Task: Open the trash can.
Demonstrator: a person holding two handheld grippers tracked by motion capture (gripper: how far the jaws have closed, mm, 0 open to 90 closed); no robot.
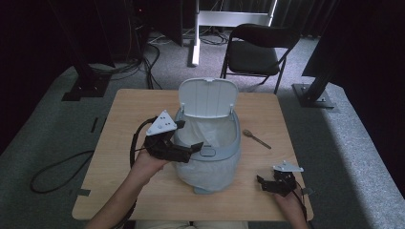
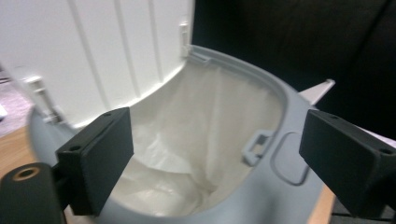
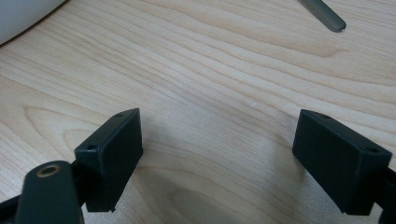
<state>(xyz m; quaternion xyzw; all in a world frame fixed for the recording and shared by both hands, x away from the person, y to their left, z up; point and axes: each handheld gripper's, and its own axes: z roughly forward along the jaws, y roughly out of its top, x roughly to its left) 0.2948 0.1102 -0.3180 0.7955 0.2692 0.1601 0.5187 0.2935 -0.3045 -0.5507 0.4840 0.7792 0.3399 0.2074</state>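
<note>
- Holding above the bin's near-left rim, the left gripper (image 1: 187, 149) points toward the bin's mouth with its fingers (image 2: 100, 156) spread wide and nothing pinched between them.
- Between and beyond those fingers, in the left gripper view, sits the pale blue-grey bin (image 2: 280, 186), lined with a white bag (image 2: 187, 135) that droops into the cavity; the bag also hangs down over the outside of the bin in the high view.
- Past the left finger rises the white lid (image 1: 208, 98), standing open and upright at the far side of the bin, hinged behind the opening.
- Just beside the right finger of this gripper, a small catch loop (image 2: 256, 144) sticks up from the bin's front rim.
- Right of the bin, a spoon (image 1: 256, 138) lies flat on the wooden table (image 1: 133, 109), well apart from both grippers; its handle tip shows far beyond the right gripper's fingers.
- Near the table's near-right corner, the right gripper (image 1: 267, 183) rests low over bare wood, its fingers (image 3: 114, 154) spread apart with only tabletop between them.
- Beyond the table's far edge stands a black folding chair (image 1: 258, 50) on grey carpet, with cables trailing to the left.
</note>
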